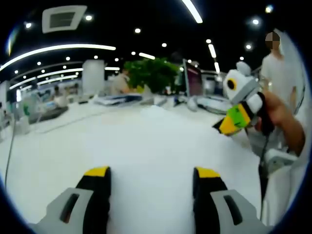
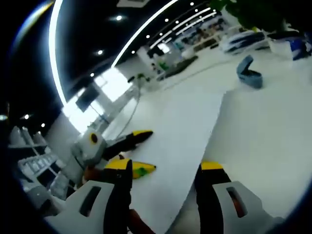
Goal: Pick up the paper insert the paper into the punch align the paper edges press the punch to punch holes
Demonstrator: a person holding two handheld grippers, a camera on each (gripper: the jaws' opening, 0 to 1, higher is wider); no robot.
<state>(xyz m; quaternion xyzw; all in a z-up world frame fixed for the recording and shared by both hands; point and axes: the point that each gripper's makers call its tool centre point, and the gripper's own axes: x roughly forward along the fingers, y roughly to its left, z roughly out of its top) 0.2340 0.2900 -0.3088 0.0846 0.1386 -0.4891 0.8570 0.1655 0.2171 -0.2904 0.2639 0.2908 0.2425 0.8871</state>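
In the left gripper view the left gripper (image 1: 152, 178) hung over a white worktop (image 1: 146, 141) with its yellow-tipped fingers (image 1: 97, 171) spread wide and nothing between them. The surface under them was blurred white, and whether it was bare worktop or paper could not be told. To the upper right the right gripper (image 1: 239, 114) came into this view, held in a person's hand (image 1: 275, 109), its fingers pointing down and to the left. How far apart those fingers stood could not be told from here. A plant (image 1: 153, 73) and monitors (image 1: 192, 80) stood at the far side.

In the right gripper view the right gripper (image 2: 165, 170) had its fingers (image 2: 119, 165) set wide, holding nothing. The paper (image 2: 185, 146) lay flat on the worktop (image 2: 263, 131), running from between the fingers away toward the upper right. Its near end sat in the gap between the two fingers, and its right edge passed just beside the right finger. The fingers looked to be above the sheet, though contact could not be judged. The punch (image 2: 249, 73), blue-grey with its handle raised, stood well apart beyond the paper's far end. The left gripper (image 2: 131, 141) showed at the left, its fingers apart, reaching over the paper's left edge.
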